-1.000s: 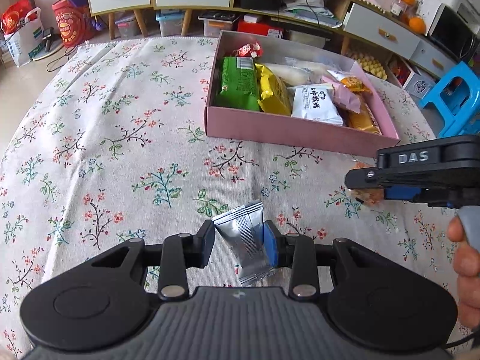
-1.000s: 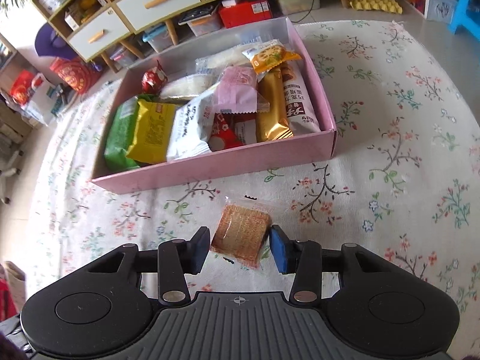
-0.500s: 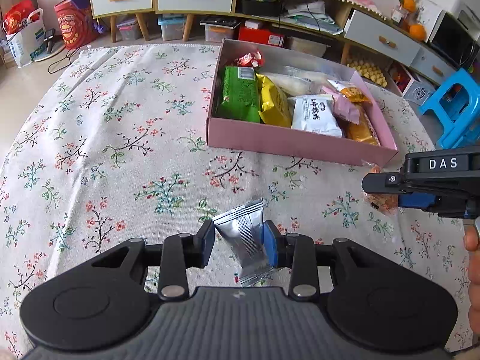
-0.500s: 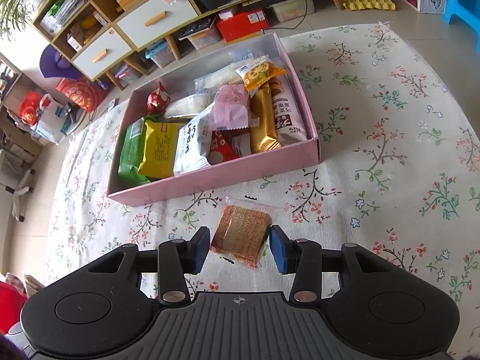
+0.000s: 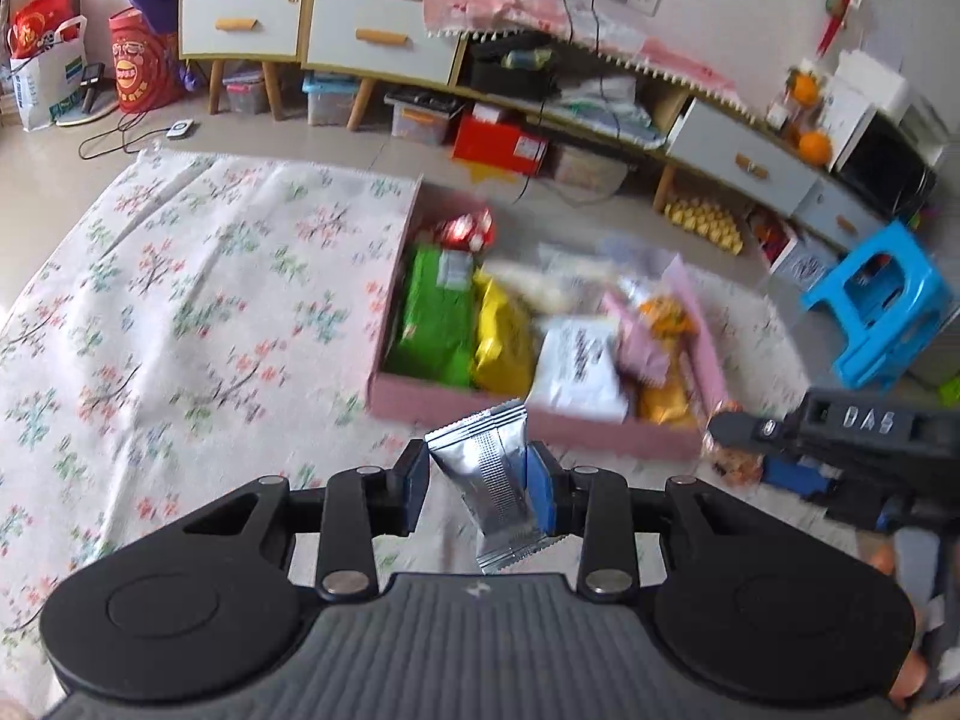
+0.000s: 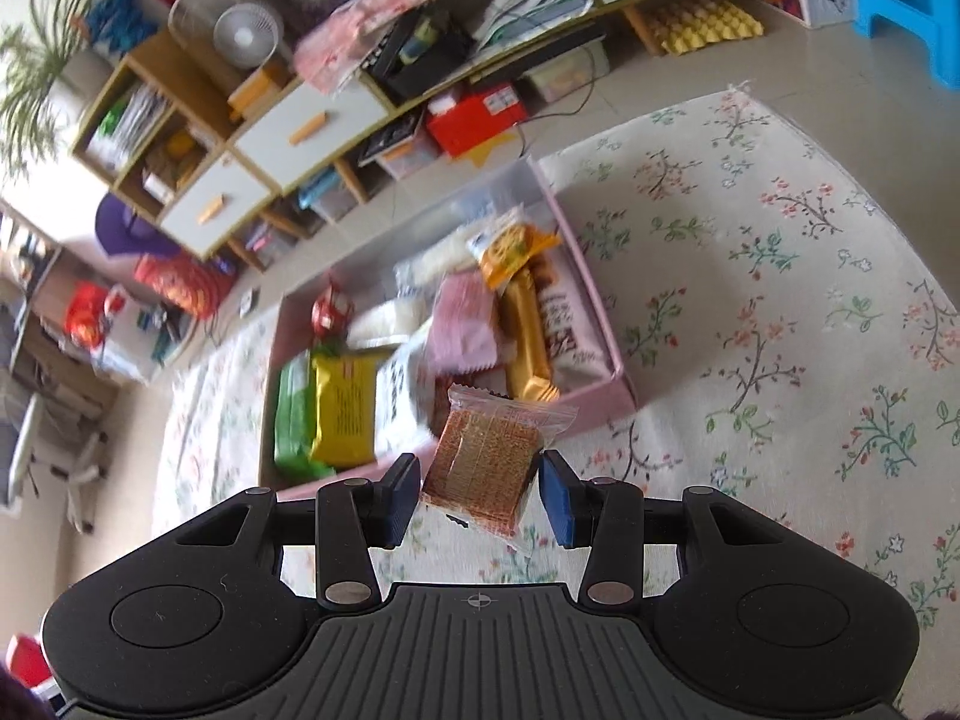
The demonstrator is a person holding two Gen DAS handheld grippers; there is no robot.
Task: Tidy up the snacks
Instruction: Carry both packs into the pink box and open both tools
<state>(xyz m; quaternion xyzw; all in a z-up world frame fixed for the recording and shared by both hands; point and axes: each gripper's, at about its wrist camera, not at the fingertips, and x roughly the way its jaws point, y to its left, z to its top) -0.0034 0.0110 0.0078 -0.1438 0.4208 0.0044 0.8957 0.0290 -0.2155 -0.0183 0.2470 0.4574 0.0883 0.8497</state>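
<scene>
My left gripper is shut on a silver foil snack packet, held in the air just short of the pink box. The box stands on the floral tablecloth and holds several snacks: a green pack, a yellow pack and a white pack. In the right wrist view my right gripper is shut on a clear-wrapped orange cracker packet, lifted over the near wall of the pink box. The left wrist view shows the right gripper by the box's near right corner.
Behind the table runs a low cabinet with drawers, with storage bins and a red box under it. A blue stool stands on the floor at the right. The tablecloth right of the box is bare.
Both grippers have risen off the tablecloth with their packets and moved toward the pink box. Both views have tilted up and now show more of the room.
</scene>
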